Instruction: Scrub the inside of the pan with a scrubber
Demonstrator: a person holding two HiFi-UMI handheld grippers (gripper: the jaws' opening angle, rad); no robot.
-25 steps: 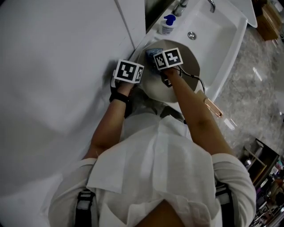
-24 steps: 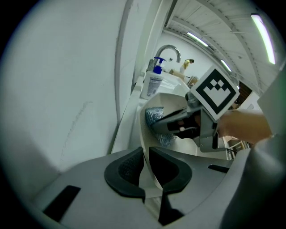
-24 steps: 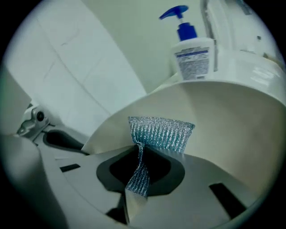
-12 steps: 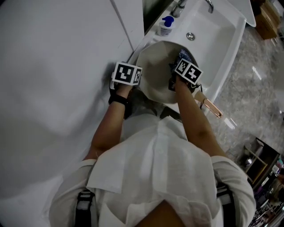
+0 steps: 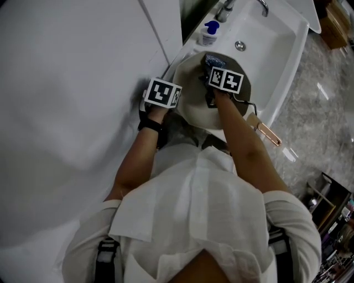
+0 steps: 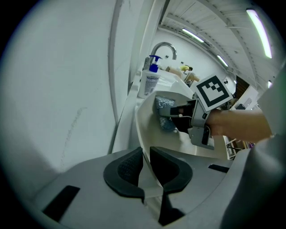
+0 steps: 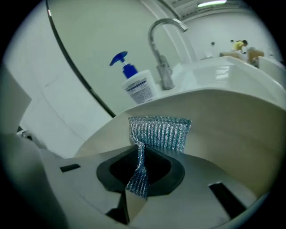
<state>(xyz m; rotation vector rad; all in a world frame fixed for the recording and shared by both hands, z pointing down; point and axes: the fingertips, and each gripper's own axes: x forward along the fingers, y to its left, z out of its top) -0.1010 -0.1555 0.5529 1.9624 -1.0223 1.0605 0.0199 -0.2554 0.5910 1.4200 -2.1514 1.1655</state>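
Over the sink (image 5: 276, 38), the tilted pan (image 5: 192, 108), stiff and likely slick, is gripped by its thin rim in the left claw (image 6: 146, 167), whose jaws have just been easing wider. The right claw (image 7: 140, 167) pinches the soft mesh scrubber (image 7: 158, 132) against the pan's inside.

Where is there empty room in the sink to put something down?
The bare sink floor around the drain, between the pan's far rim and the faucet, is free. The near end is crowded: the pan fills it. The soap bottle takes the ledge corner beside the faucet.
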